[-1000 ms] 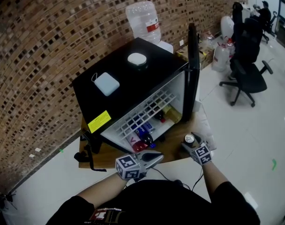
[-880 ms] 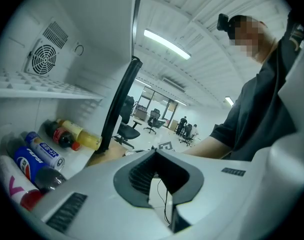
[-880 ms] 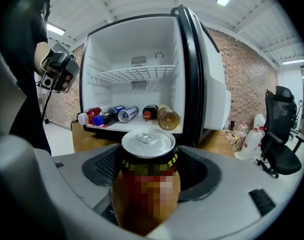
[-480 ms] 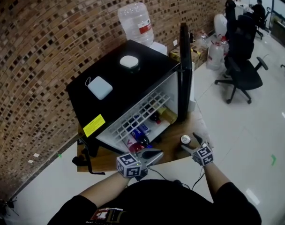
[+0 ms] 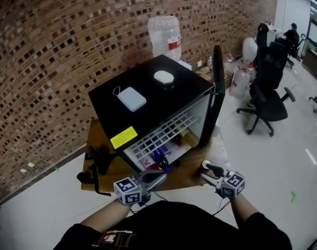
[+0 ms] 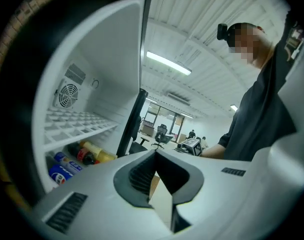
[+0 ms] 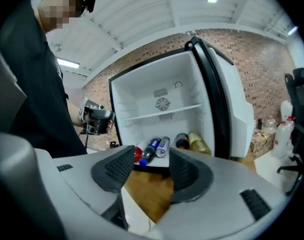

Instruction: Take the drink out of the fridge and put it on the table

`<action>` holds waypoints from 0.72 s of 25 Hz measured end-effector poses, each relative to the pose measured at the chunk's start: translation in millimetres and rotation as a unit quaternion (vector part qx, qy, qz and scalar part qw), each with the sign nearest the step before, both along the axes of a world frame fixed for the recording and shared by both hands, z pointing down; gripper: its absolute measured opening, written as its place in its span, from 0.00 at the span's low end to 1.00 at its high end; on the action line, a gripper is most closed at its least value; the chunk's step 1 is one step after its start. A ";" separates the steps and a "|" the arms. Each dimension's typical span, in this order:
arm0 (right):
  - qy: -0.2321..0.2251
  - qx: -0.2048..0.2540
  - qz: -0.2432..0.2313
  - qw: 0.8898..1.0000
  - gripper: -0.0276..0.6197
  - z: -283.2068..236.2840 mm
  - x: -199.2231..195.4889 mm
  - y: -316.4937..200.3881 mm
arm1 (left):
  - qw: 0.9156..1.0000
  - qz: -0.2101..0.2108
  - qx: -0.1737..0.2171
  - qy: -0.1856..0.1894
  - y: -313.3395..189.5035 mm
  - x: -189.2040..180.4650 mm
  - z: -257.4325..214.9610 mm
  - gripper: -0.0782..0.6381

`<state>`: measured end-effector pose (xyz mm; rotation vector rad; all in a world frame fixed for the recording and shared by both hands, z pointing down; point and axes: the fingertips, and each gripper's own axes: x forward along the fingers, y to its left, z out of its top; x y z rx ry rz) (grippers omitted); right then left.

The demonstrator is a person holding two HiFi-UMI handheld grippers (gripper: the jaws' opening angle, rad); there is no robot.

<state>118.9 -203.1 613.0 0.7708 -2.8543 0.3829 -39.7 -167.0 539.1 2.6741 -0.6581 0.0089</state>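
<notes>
Can [image 5: 205, 165] stands upright on table [image 5: 185, 172], just in front of open fridge [image 5: 148, 95], at tips of right gripper [image 5: 212, 172]. Right jaws closing, nothing between them, only bare wood beyond. Left gripper [image 5: 154, 177] idle near fridge mouth, jaws together, empty. More drinks [image 7: 157, 148] lie on fridge floor. Judgement: placing step about done. Next move calls for drawing right gripper clear without tipping can.

Blue can [image 6: 58, 174] in fridge [image 6: 107, 59]: Pepsi.
</notes>
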 end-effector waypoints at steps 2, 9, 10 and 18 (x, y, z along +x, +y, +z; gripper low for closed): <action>-0.030 -0.019 -0.023 0.999 0.26 -12.8 -24.1 9.8 | 1.000 -0.019 0.005 -0.001 8.1 -25.6 -3.2 0.10; -0.053 -0.046 -0.066 0.995 0.02 -33.6 -80.8 30.2 | 0.997 -0.070 0.018 -0.038 46.9 -101.4 8.7 0.10; -0.052 -0.047 -0.067 0.995 0.02 -33.9 -85.2 30.8 | 0.996 -0.078 0.019 -0.040 51.8 -109.7 9.6 0.10; -0.055 -0.073 -0.084 0.992 0.03 -25.5 -117.3 37.8 | 0.990 -0.138 0.015 -0.034 74.4 -163.9 20.3 0.10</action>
